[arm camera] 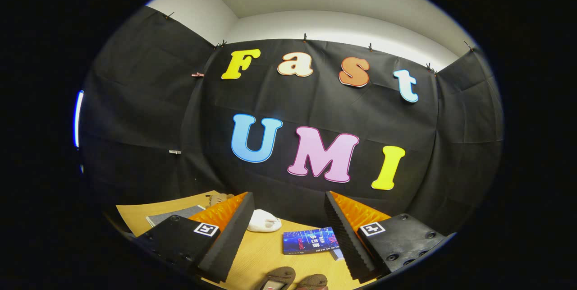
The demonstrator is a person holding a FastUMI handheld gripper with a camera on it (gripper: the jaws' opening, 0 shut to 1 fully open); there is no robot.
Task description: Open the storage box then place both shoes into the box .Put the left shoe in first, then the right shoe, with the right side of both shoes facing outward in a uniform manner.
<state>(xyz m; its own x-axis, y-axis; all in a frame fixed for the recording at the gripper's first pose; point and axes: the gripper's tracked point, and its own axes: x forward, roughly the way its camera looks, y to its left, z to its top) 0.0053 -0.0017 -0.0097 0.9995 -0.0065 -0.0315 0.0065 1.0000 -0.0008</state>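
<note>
Hovering over the wooden table (252, 254), gripper (288, 240) fingers spread wide, gripping nothing. Lying on the table between the fingers, nearest: two brown shoes (295, 279). Beyond those: blue book (309, 240), white object (263, 221).

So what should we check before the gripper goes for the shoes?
1. Hand-held gripper open: ok, its fingers stand wide apart with nothing between them.
2. Shoes in sight: ok, two brown shoe tips lie side by side on the table, between the fingers and close in.
3. Which shoe is the left one: cannot tell, too little of them is in view.
4. Storage box open: cannot tell from this view.
5. Path clear: not ok yet, a blue book lies just beyond the shoes by one finger, and a white object sits further back.
</note>
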